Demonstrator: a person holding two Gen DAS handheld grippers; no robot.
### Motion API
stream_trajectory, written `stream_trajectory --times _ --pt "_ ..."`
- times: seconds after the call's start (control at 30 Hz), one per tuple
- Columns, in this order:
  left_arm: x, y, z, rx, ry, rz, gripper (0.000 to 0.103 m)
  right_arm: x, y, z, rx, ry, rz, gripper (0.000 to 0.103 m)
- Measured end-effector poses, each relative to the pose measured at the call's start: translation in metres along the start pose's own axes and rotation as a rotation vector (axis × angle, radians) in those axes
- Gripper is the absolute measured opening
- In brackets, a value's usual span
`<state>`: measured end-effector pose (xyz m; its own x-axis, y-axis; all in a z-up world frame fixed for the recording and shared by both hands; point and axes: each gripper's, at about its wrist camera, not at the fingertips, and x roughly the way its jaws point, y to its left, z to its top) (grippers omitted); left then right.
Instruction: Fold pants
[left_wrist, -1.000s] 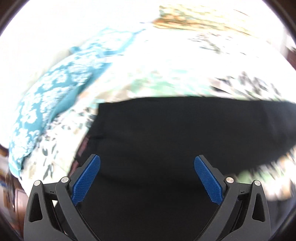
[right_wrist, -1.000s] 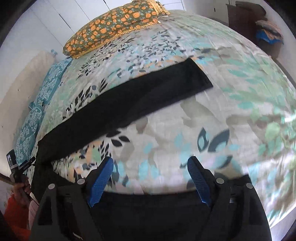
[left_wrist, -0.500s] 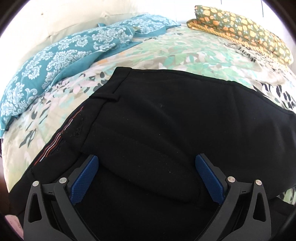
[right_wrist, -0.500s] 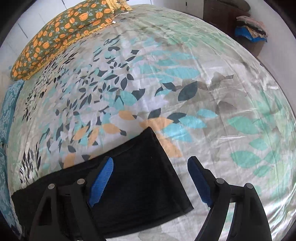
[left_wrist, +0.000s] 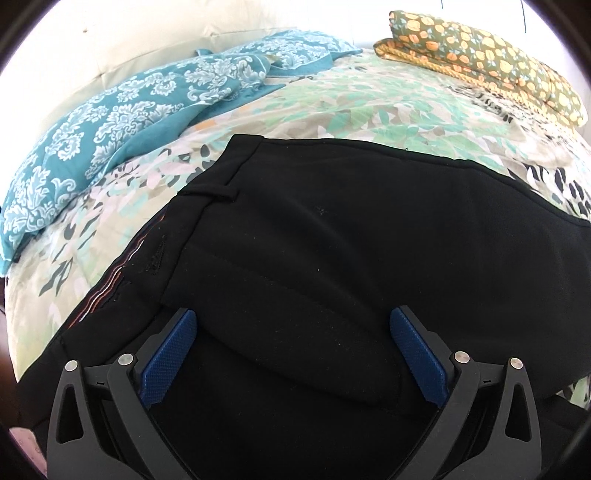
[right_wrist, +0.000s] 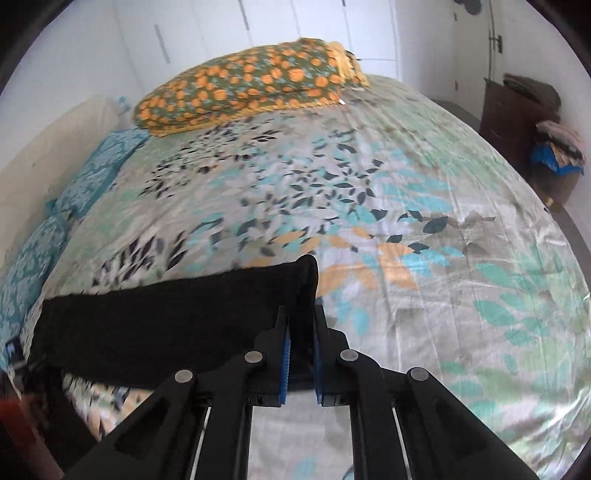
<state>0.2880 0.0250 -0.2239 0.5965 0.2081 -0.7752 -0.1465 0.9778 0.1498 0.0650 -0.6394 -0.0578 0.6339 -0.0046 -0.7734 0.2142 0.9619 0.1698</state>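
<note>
Your right gripper (right_wrist: 300, 332) is clamped on the hem end of the black pants (left_wrist: 332, 236), lifting that cuff off the leaf-print bedspread (right_wrist: 424, 206). Your left gripper (left_wrist: 293, 345) hangs with its jaws spread wide above the waistband end, near the teal pillows (left_wrist: 122, 99) at far left.

Black pants (left_wrist: 332, 258) run off the left wrist view's lower and right edges, their hem end (right_wrist: 303, 317) partly hidden between the right tongs (right_wrist: 301, 354), with motion-blurred bedspread (right_wrist: 295, 177) beyond.
</note>
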Motion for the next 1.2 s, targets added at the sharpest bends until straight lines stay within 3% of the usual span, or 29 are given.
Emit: stream_trajectory --times 0.13,0.3,0.33,0.37,0.43,0.5,0.57,0.67,0.77,0.97,1.2 --pt "-0.001 0.0 0.002 0.001 0.008 0.005 0.102 -0.076 0.031 -0.094 -0.046 0.003 -0.03 0.011" --pt "-0.005 -0.002 0.006 0.008 0.034 0.025 0.102 -0.083 0.024 -0.207 -0.026 0.16 -0.176 0.013" --pt "-0.006 -0.001 0.008 0.01 0.047 0.029 0.102 -0.078 0.027 -0.221 -0.036 0.206 -0.213 0.019" --pt "-0.007 -0.001 0.01 0.011 0.066 0.028 0.102 -0.077 0.031 -0.233 -0.05 0.23 -0.259 0.034" --pt "-0.013 0.001 0.015 0.01 0.117 0.012 0.102 -0.089 0.037 -0.249 -0.048 0.201 -0.305 0.054" --pt "-0.027 0.004 0.017 0.004 0.164 -0.025 0.102 -0.106 0.046 -0.254 -0.013 0.137 -0.33 0.073" --pt "-0.052 0.002 0.016 0.037 0.177 -0.052 0.102 -0.122 0.057 -0.251 0.023 0.073 -0.352 0.081" --pt "-0.117 -0.006 0.016 0.124 0.05 -0.072 0.102 -0.137 0.082 -0.238 0.067 -0.005 -0.314 0.084" --pt "-0.19 -0.005 0.017 0.149 -0.057 -0.11 0.102 -0.138 0.108 -0.224 0.092 -0.037 -0.251 0.085" --pt "-0.288 0.017 0.034 0.124 -0.095 -0.23 0.102 -0.121 0.161 -0.199 0.084 -0.061 -0.144 0.085" --pt "-0.361 0.057 0.061 0.114 -0.264 -0.158 0.102 -0.111 0.208 -0.197 -0.002 -0.057 -0.079 0.085"
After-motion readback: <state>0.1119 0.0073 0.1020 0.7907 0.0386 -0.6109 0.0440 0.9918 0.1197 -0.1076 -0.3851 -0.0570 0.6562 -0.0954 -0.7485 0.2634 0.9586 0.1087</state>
